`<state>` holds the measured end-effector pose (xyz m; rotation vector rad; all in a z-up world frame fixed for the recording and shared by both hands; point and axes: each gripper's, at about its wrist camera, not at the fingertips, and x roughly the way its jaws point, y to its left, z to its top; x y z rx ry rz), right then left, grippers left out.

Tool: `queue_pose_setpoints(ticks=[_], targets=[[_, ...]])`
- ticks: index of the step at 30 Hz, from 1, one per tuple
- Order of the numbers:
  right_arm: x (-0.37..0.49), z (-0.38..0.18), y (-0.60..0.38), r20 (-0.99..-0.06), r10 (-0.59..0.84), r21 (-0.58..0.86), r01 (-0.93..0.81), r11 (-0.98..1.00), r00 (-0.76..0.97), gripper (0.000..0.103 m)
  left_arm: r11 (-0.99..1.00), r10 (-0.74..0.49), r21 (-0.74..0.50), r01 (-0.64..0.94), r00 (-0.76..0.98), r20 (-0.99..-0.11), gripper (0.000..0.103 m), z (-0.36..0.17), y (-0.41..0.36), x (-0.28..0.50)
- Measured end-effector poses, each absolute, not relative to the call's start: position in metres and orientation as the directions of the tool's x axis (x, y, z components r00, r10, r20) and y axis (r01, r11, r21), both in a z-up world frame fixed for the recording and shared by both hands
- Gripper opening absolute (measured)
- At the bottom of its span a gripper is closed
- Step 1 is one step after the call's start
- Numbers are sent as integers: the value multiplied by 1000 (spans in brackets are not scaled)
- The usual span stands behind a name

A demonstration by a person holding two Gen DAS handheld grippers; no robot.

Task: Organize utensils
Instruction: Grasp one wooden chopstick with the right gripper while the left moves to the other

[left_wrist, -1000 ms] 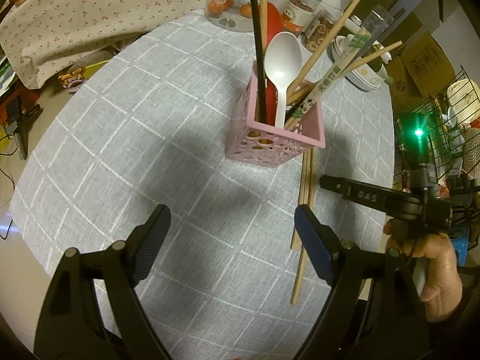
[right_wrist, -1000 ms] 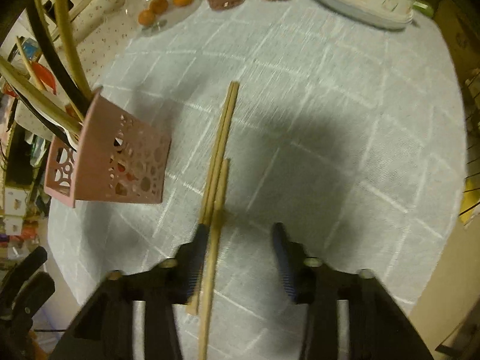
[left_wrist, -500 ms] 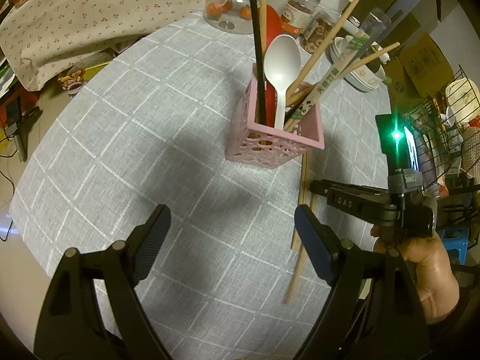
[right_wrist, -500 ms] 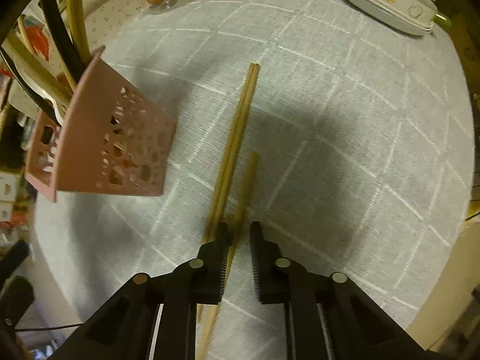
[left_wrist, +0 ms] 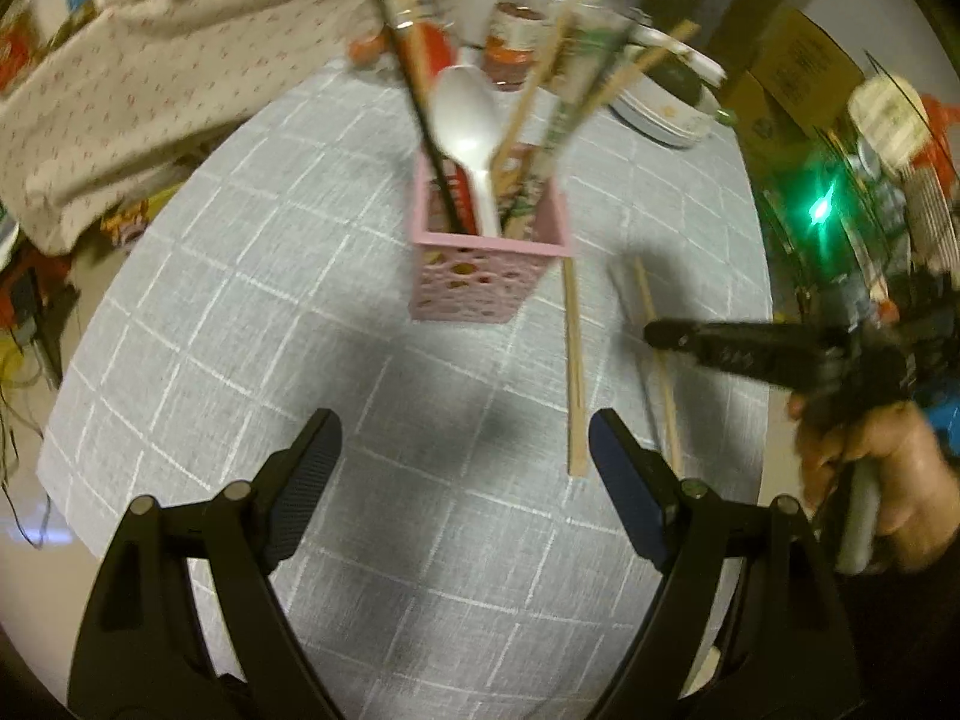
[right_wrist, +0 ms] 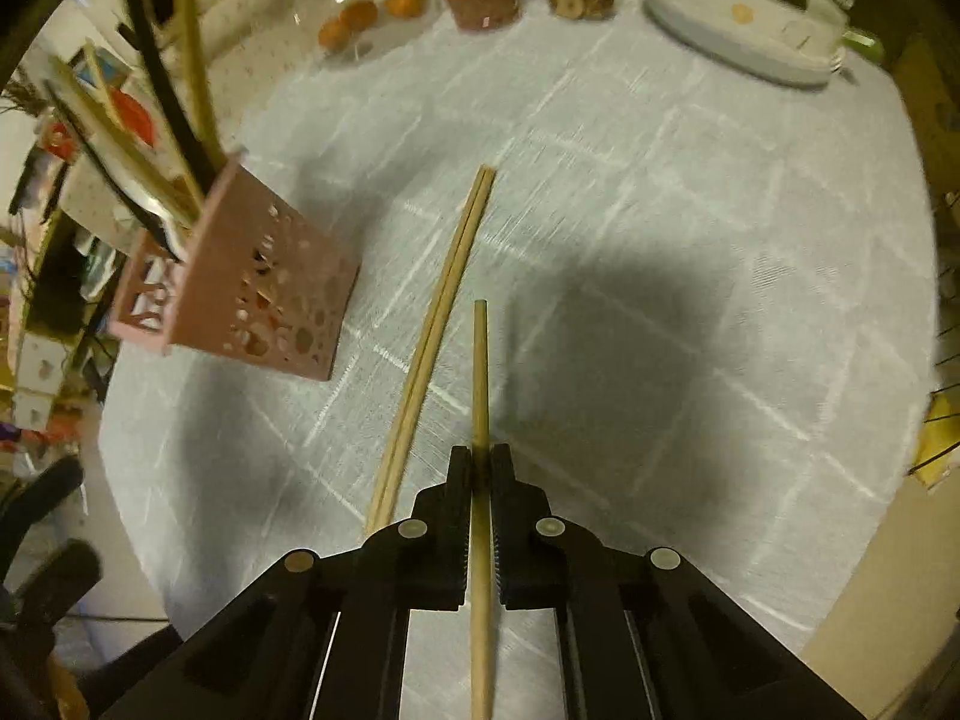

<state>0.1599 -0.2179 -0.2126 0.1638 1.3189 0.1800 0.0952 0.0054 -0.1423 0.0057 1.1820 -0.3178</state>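
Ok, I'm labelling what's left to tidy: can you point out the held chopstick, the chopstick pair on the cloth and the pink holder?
held chopstick (right_wrist: 480, 372), right wrist view, on the shaft ahead of the jaws.
chopstick pair (right_wrist: 441, 300), right wrist view, mid-length of the two sticks.
pink holder (left_wrist: 480, 288), left wrist view, on the perforated front wall.

Our right gripper (right_wrist: 480, 462) has its jaws pressed nearly together, pinching a single wooden chopstick (right_wrist: 480, 372) that runs lengthwise between the pads. Our left gripper (left_wrist: 462, 450) hangs with its jaws spread wide, gripping nothing. Our right hand (left_wrist: 882, 480) wraps the handle.
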Motion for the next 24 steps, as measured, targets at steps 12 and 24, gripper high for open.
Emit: queue_pose_setpoints(ticks=[12, 24], targets=[[126, -192, -299, -929, 247, 264, 26, 964, 276, 6, 899, -171, 45, 435, 444, -880, 51, -159, -127, 79], [113, -187, -347, -907, 281, 321, 80, 944, 314, 6, 975, 0, 104, 194, 471, -882, 42, -210, -193, 180]])
